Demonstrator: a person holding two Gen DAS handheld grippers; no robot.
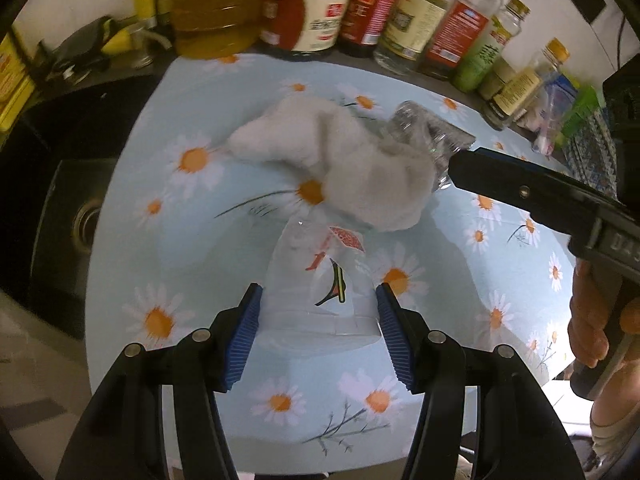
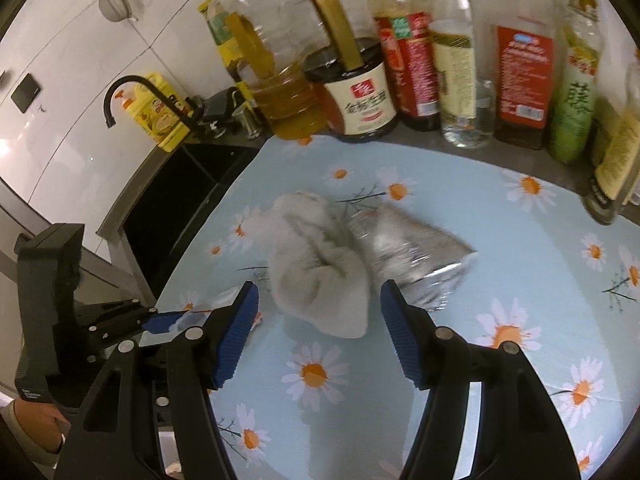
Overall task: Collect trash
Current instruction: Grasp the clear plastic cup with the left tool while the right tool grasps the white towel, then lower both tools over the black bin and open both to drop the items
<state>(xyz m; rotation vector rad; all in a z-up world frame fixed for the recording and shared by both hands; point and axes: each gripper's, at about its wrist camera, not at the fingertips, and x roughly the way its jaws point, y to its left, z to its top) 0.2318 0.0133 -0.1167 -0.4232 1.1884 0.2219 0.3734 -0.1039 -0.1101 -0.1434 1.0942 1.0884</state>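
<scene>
A clear plastic wrapper (image 1: pixel 320 276) with red print sits between the blue pads of my left gripper (image 1: pixel 318 292), which is shut on it just above the daisy-print tablecloth (image 1: pixel 420 360). Beyond it lies a crumpled grey-white cloth (image 1: pixel 340 160), and a silver foil wrapper (image 1: pixel 424 132) touches its right side. In the right wrist view, my right gripper (image 2: pixel 318 288) is open, with the cloth (image 2: pixel 320 272) just ahead of its tips and the foil wrapper (image 2: pixel 412 252) to the right. The left gripper (image 2: pixel 168 320) shows at the left edge with the clear plastic (image 2: pixel 224 298).
A row of oil and sauce bottles (image 2: pixel 360 92) stands along the back of the counter. A black sink (image 2: pixel 180 200) with a black tap (image 2: pixel 132 88) lies left of the cloth-covered surface. A hand (image 1: pixel 596 312) holds the right gripper's handle.
</scene>
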